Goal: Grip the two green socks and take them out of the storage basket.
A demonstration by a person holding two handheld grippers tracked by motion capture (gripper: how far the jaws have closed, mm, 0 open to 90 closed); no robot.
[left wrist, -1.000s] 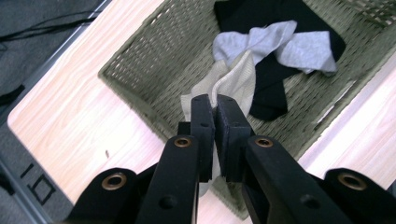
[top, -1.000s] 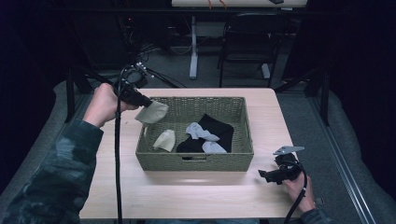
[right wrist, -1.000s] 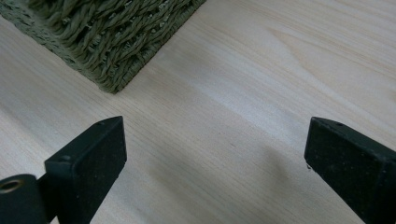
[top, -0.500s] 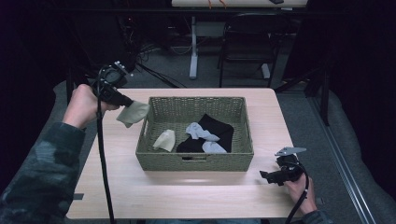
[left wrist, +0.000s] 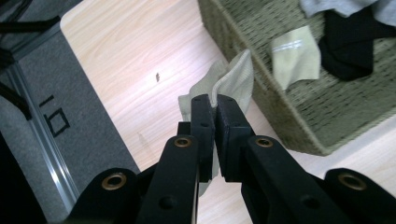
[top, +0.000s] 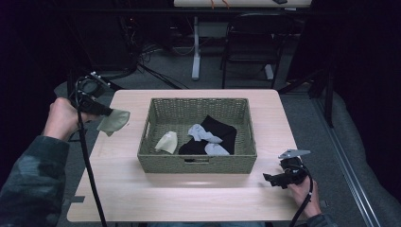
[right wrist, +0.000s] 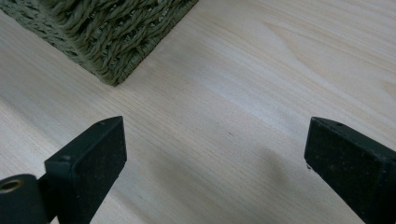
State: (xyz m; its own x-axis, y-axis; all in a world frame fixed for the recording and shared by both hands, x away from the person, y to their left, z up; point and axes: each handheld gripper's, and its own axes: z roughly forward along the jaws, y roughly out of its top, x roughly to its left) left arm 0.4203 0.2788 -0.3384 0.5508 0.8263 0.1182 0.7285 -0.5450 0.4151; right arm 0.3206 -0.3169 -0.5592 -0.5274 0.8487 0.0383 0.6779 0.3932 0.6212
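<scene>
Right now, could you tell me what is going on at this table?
A person is taking socks out of a woven basket. The left gripper has its jaws shut on a pale green sock, held over the table to the left of the basket. A matching pale sock, a black one and grey ones lie in the basket. The right gripper rests open near the basket's front right corner.

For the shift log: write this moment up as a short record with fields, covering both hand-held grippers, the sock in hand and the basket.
left hand-held gripper: shut on the pale green sock, held above the table's left edge, outside the basket
right hand-held gripper: open, nothing between the jaws, low over the table near the basket's front right corner
basket: woven, olive, mid-table
basket contents: second pale green sock, black socks, grey socks
</scene>
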